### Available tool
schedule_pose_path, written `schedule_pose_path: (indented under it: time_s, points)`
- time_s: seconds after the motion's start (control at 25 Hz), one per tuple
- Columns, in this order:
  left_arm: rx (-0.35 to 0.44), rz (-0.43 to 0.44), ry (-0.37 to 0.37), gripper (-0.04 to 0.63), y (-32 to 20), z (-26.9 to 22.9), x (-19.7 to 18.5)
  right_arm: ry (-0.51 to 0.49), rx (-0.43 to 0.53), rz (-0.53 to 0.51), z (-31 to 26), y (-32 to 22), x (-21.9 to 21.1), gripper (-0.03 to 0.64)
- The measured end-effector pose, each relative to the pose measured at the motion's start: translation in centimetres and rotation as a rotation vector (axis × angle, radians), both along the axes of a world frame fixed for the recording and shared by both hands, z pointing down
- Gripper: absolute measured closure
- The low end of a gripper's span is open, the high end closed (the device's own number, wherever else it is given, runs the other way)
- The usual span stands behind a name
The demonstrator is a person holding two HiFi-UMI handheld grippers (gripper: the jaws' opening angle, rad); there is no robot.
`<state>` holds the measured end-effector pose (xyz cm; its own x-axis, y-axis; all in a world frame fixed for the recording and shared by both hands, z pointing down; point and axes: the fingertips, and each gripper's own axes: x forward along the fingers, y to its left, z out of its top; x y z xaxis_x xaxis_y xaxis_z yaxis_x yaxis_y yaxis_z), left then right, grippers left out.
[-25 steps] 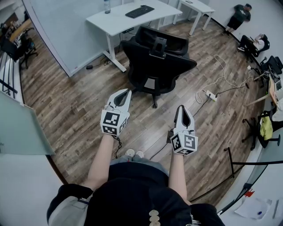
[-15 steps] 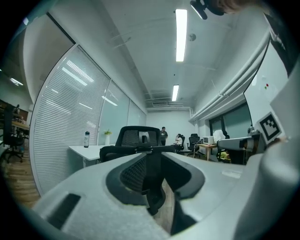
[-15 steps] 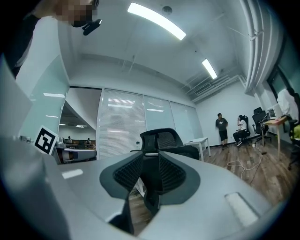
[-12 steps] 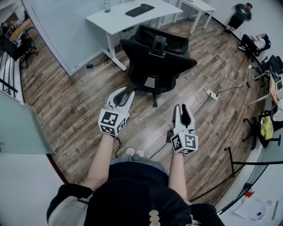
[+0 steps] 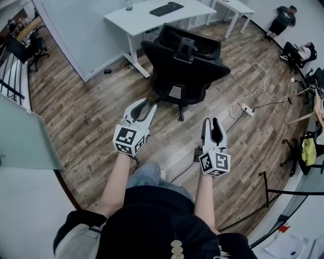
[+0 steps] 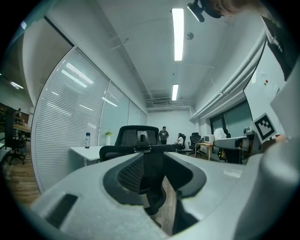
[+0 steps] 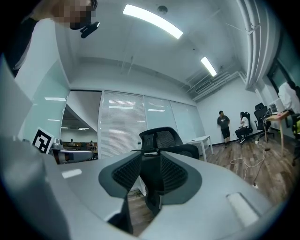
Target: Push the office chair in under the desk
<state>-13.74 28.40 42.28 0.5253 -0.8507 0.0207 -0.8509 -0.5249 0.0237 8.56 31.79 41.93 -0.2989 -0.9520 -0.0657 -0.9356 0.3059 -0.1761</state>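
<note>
The black office chair [image 5: 185, 66] stands on the wood floor with its back toward me, pulled out from the white desk [image 5: 152, 20]. My left gripper [image 5: 145, 105] hovers short of the chair's base, apart from it; its jaws are opening with nothing between them. My right gripper [image 5: 212, 123] hangs lower right of the chair, jaws also opening and empty. In the left gripper view the chair [image 6: 138, 137] shows ahead past the left gripper [image 6: 154, 157]. In the right gripper view the chair [image 7: 161, 138] shows past the right gripper [image 7: 150, 161].
A keyboard [image 5: 166, 8] and a bottle [image 5: 129, 5] sit on the desk. A power strip [image 5: 246, 108] with a white cable lies on the floor to the right. A second desk [image 5: 234, 7] and people [image 5: 284, 17] are at the back right. A glass partition [image 5: 76, 35] stands left.
Both grippers' jaws have gone from shut to apart. The grippers and I have shifted slightly forward toward the chair; one leg now shows stepping ahead.
</note>
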Motion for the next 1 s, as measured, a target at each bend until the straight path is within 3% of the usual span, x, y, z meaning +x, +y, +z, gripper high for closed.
schedule_pose_path:
  time_s: [0.4,1.0]
  points:
    - [-0.035,-0.016,-0.013,0.476,-3.5,1.8,0.2,-0.003,-0.034,-0.02,1.3,-4.0,0.4,0.505]
    - [-0.023,0.026,-0.005,0.476,-19.5,1.5,-0.4,0.01,-0.016,-0.006,0.7,-19.1,-1.2,0.505]
